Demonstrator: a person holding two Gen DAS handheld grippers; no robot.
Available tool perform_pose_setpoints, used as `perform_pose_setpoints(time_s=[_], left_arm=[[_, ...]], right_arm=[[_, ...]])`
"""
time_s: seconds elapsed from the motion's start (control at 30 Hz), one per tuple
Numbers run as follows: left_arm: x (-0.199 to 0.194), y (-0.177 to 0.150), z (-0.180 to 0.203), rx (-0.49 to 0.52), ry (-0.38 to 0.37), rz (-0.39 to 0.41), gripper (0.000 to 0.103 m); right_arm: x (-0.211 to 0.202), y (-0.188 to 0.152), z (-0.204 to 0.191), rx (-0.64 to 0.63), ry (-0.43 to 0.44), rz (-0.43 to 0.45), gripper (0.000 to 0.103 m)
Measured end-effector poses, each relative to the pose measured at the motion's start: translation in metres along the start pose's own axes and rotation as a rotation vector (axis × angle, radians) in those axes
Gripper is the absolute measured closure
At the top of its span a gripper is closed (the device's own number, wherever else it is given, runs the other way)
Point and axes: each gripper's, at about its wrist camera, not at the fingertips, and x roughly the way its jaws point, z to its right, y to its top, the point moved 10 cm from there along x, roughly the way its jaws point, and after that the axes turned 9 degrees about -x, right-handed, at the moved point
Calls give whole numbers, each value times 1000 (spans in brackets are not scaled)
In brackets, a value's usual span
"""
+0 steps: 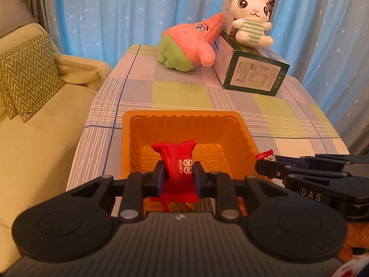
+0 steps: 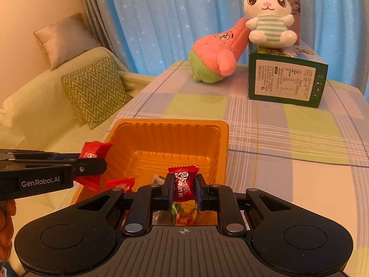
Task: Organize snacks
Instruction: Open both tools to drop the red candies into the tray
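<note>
I have a sweet clamped in each gripper and both are poised at the near edge of the orange moulded-plastic tray [image 1: 129, 138], so I judge this to be the drop-in step. The left gripper [image 1: 178, 177] grasps a bright red foil-wrapped candy with white characters [image 1: 178, 161] just below the centre of the left wrist view, its pads squeezing the wrapper's waist, with the tray's ribbed floor directly behind it. The right gripper [image 2: 184, 188] pinches a darker red wrapped candy printed with a cartoon face [image 2: 183, 180] low in the centre of its own view, over the tray's near right part. At least one more red sweet [image 2: 121, 183] lies low in the tray near the front wall, left of centre. Next I would need to carry each candy clear past the near rim, then release over the open floor without the two grippers colliding, since they sit close side by side. The tray rests on a checked tablecloth of pale blue, green and white squares [image 1: 288, 120]. In the upper right, a pink and green plush [image 1: 189, 39] leans on a green and white carton [image 1: 253, 73] with a white plush rabbit [image 1: 251, 16] on top. A star-printed blue curtain [image 1: 138, 11] hangs behind, and a cream sofa with a green zigzag cushion [image 1: 27, 76] fills the left.
</note>
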Motion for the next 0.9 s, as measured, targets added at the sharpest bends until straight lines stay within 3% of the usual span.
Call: perform_pose_setpoints(time_s=[0.33, 0.57, 0.63, 0.77, 0.83, 0.9], left_arm=[[37, 12, -5, -1, -4, -31, 80], [24, 12, -13, -18, 4, 6, 80], [18, 10, -15, -18, 9, 13, 77], [3, 6, -22, -34, 33, 36, 58], [-4, 3, -28, -43, 51, 46, 47], [-12, -1, -31, -42, 66, 59, 35]], right_arm=[[23, 6, 8, 10, 2, -10, 84], [26, 10, 8, 20, 20, -4, 84], [28, 11, 5, 21, 34, -6, 84], [29, 16, -3, 28, 78, 11, 84], [28, 17, -4, 37, 81, 16, 78], [24, 18, -2, 49, 69, 34, 38]])
